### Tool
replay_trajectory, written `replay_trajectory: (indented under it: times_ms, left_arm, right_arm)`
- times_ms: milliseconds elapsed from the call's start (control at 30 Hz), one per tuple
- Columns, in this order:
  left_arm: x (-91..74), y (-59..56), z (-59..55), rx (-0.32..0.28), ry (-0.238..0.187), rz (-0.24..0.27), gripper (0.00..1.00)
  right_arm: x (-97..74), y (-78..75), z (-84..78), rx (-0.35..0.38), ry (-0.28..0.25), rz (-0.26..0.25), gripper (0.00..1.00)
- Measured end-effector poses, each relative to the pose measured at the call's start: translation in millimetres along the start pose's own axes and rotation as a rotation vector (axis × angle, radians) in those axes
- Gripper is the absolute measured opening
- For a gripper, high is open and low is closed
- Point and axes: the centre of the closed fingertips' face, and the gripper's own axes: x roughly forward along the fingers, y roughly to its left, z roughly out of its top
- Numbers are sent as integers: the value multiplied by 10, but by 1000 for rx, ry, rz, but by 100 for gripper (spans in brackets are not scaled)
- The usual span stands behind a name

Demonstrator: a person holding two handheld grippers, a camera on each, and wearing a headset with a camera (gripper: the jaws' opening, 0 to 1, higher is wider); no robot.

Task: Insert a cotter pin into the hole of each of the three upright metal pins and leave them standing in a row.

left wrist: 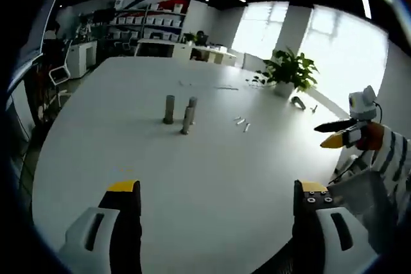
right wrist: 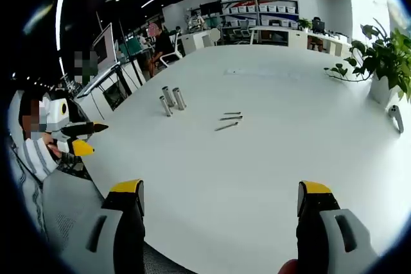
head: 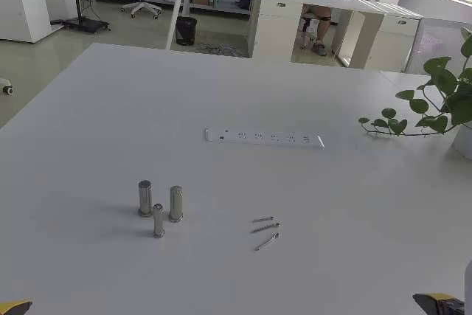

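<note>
Three upright metal pins (head: 158,208) stand close together in a small triangle on the white table (head: 243,79), left of centre. Three thin cotter pins (head: 265,229) lie flat to their right. The pins (left wrist: 182,111) and cotter pins (left wrist: 242,122) are far ahead of my left gripper (left wrist: 218,188), which is open and holds nothing. My right gripper (right wrist: 220,188) is open too, well short of the pins (right wrist: 172,100) and cotter pins (right wrist: 229,120). In the head view the yellow tips of the left gripper (head: 13,306) and right gripper (head: 438,302) peek in at the bottom corners.
A white power strip (head: 264,137) lies across the table beyond the parts. A trailing potted plant (head: 435,101) stands at the right edge. Desks, shelves and office chairs are behind the table. A broad bare tabletop lies between the grippers and the parts.
</note>
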Motion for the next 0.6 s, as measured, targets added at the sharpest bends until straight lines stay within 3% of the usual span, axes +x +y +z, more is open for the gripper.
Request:
replay_trajectory:
  times_ms: [100, 600]
  left_arm:
    - [-9, -11, 38, 4, -19, -8, 97]
    - [-7, 3, 27, 55, 12, 3, 99]
  right_arm:
    - [-17, -6, -4, 3, 0, -2, 98]
    - [-58, -33, -16, 15, -2, -14, 98]
